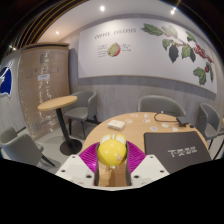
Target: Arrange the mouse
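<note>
A rounded yellow mouse (111, 150) sits between my gripper's (111, 157) two fingers. Both magenta pads (90, 157) press on its sides, so the gripper is shut on it and holds it up over the near edge of a round wooden table (132, 129). The mouse's underside and rear are hidden by the fingers. A dark rectangular mat (177, 146) with white lettering lies on the table just ahead of the fingers and to their right.
A small white item (116, 124) lies on the table beyond the mouse. Grey chairs (158, 104) stand around the table. A tall small round table (57, 103) stands off to the left, with a grey chair (20, 148) near it.
</note>
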The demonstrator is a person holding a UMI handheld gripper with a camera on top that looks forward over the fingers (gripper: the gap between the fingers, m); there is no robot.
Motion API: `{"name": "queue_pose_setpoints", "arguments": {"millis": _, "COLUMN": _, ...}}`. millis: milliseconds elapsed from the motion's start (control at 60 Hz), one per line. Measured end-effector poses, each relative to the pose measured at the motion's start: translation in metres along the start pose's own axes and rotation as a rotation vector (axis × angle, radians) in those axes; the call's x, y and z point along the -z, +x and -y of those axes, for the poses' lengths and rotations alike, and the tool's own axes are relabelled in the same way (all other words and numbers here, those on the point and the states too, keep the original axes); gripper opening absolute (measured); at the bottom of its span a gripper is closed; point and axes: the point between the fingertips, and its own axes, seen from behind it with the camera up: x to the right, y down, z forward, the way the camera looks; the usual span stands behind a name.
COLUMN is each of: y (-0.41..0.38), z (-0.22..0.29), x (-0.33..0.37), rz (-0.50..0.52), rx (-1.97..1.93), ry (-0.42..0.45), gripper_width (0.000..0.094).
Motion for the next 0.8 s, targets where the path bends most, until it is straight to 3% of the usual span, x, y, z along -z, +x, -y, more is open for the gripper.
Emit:
{"name": "queue_pose_setpoints", "arguments": {"millis": 83, "y": 0.053, "z": 0.058, "x": 0.037, "rz": -0.061, "rx": 0.019, "ry": 0.151, "gripper_width": 0.0365}}
{"name": "queue_pose_setpoints", "arguments": {"millis": 167, "y": 0.133, "z": 0.078, "x": 0.062, "rz": -0.134, "rx": -0.015, "ry": 0.182, "gripper_width": 0.0362}}
{"name": "queue_pose_setpoints", "arguments": {"millis": 233, "y": 0.179, "z": 0.055, "x": 0.059, "rz": -0.184, "rx": -0.053, "ry": 0.123, "gripper_width": 0.0361}}
{"name": "queue_pose_setpoints", "arguments": {"millis": 317, "y": 0.223, "z": 0.01, "x": 0.042, "rz": -0.209, "rx": -0.123, "ry": -0.016, "gripper_width": 0.0361}}
{"name": "queue_pose_setpoints", "arguments": {"millis": 433, "y": 0.241, "z": -0.044, "x": 0.022, "rz": -0.181, "rx": -0.15, "ry": -0.152, "gripper_width": 0.0366}}
{"name": "queue_pose_setpoints", "arguments": {"millis": 500, "y": 0.243, "z": -0.062, "x": 0.019, "rz": -0.168, "rx": -0.162, "ry": -0.215, "gripper_width": 0.0462}}
{"name": "queue_pose_setpoints", "arguments": {"millis": 567, "y": 0.247, "z": -0.057, "x": 0.024, "rz": -0.164, "rx": -0.147, "ry": -0.209, "gripper_width": 0.0531}}
{"name": "queue_pose_setpoints", "arguments": {"millis": 700, "y": 0.244, "z": -0.06, "x": 0.045, "rz": -0.17, "rx": -0.115, "ry": -0.201, "gripper_width": 0.0862}}
{"name": "queue_pose_setpoints", "arguments": {"millis": 800, "y": 0.228, "z": -0.057, "x": 0.082, "rz": -0.133, "rx": -0.1, "ry": -0.156, "gripper_width": 0.0862}}
